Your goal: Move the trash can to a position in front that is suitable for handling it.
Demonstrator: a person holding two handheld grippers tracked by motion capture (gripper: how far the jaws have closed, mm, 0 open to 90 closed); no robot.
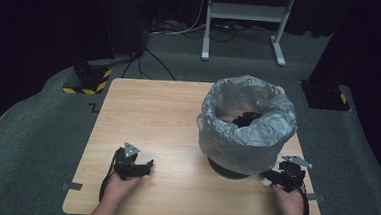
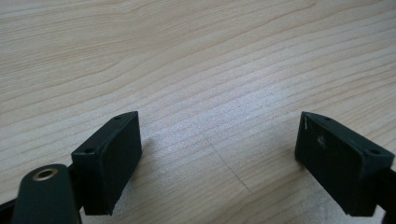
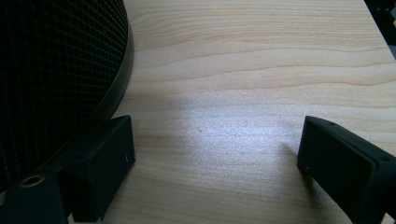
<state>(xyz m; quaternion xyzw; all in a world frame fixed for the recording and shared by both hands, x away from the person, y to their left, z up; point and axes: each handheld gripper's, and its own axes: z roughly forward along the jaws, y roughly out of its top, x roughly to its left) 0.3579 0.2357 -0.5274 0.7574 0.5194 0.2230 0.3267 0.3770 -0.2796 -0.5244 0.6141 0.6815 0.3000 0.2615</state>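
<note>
Both tongs wide, empty: R tongs (image 1: 269,178) sit just beside bin (image 1: 230,169) base, so a careless swing could tip bin or snag liner (image 1: 247,123); L tongs (image 1: 144,167) rest apart on bench (image 1: 153,110).

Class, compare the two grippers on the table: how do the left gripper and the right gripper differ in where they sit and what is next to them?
The left gripper rests on open wood at the table's near left, away from the bin; the right gripper sits at the near right, close beside the base of the mesh bin. The grey bag lining the bin overhangs near the right gripper, not the left. Both stand open and empty.
</note>
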